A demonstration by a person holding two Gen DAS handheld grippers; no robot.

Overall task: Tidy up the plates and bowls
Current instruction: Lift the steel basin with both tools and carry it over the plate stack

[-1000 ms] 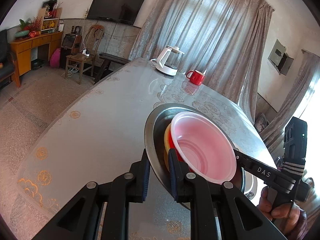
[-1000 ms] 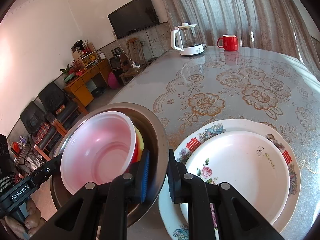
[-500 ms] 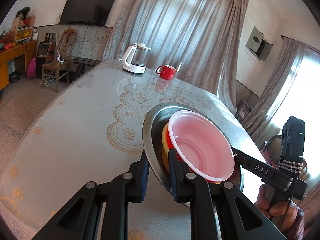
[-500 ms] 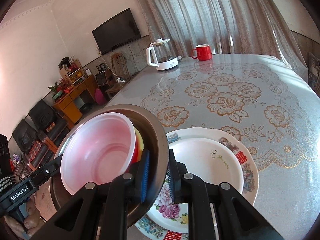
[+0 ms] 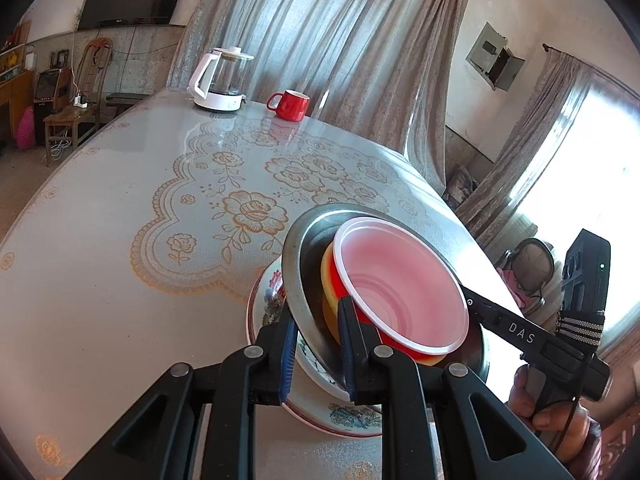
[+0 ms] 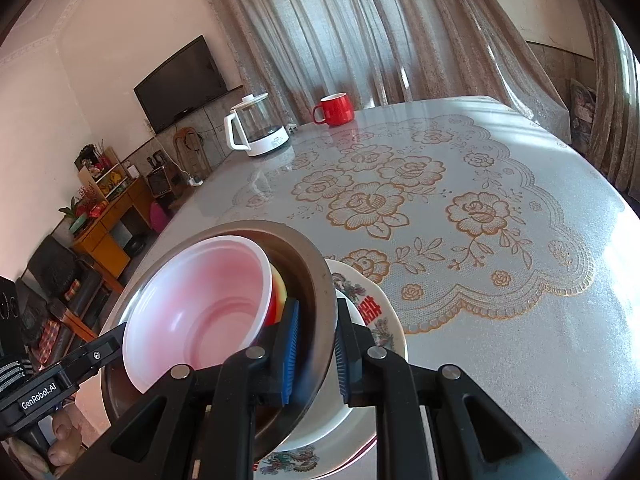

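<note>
A steel bowl [image 5: 298,280] holding a pink plastic bowl [image 5: 400,292] nested in a yellow one [image 5: 329,276] sits low in the centre of both views, above a floral plate [image 6: 380,320] on the bench [image 5: 120,240]. The left hand-held gripper [image 5: 318,344] and the right hand-held gripper [image 6: 314,348] each clamp the steel rim from opposite sides. A kettle [image 5: 218,80] and red mug [image 5: 290,105] stand at upper centre.
</note>
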